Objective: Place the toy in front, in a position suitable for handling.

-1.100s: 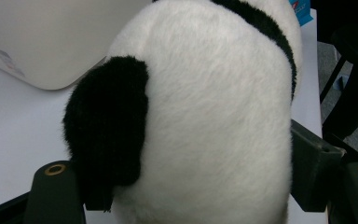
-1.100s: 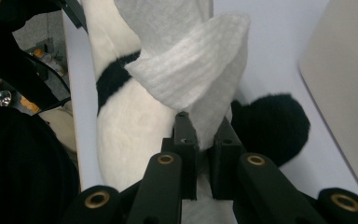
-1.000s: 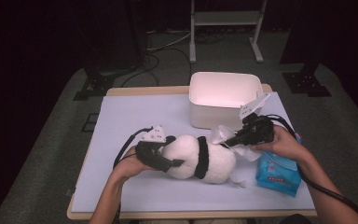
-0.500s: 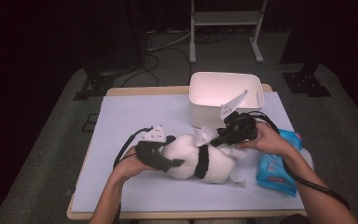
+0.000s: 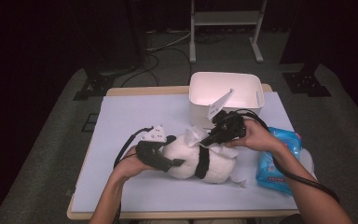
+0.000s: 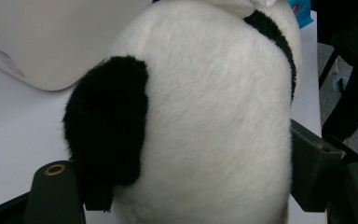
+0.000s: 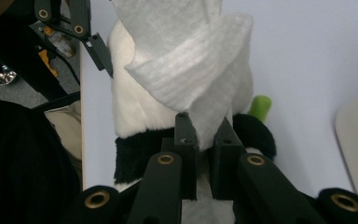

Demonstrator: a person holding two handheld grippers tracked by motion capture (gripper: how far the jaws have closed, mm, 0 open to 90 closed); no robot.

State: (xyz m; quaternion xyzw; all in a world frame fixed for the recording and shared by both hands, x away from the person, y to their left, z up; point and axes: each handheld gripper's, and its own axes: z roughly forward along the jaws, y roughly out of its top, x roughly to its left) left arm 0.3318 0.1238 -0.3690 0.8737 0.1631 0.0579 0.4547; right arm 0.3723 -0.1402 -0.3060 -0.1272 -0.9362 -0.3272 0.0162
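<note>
Fingers [image 7: 189,140] of the right gripper [image 5: 213,138] are pinched on a white wipe [image 7: 191,60], which is held against the upper side of the plush panda [image 5: 200,158]. The panda is laid on the worktop [image 5: 135,116] with its long axis running left to right, and its left end is clamped between the spread fingers of the left gripper [image 5: 170,163]. The wipe is thus placed at the panda's middle, just left of its black band [image 5: 204,163], so any stroke would probably be run along that axis.
</note>
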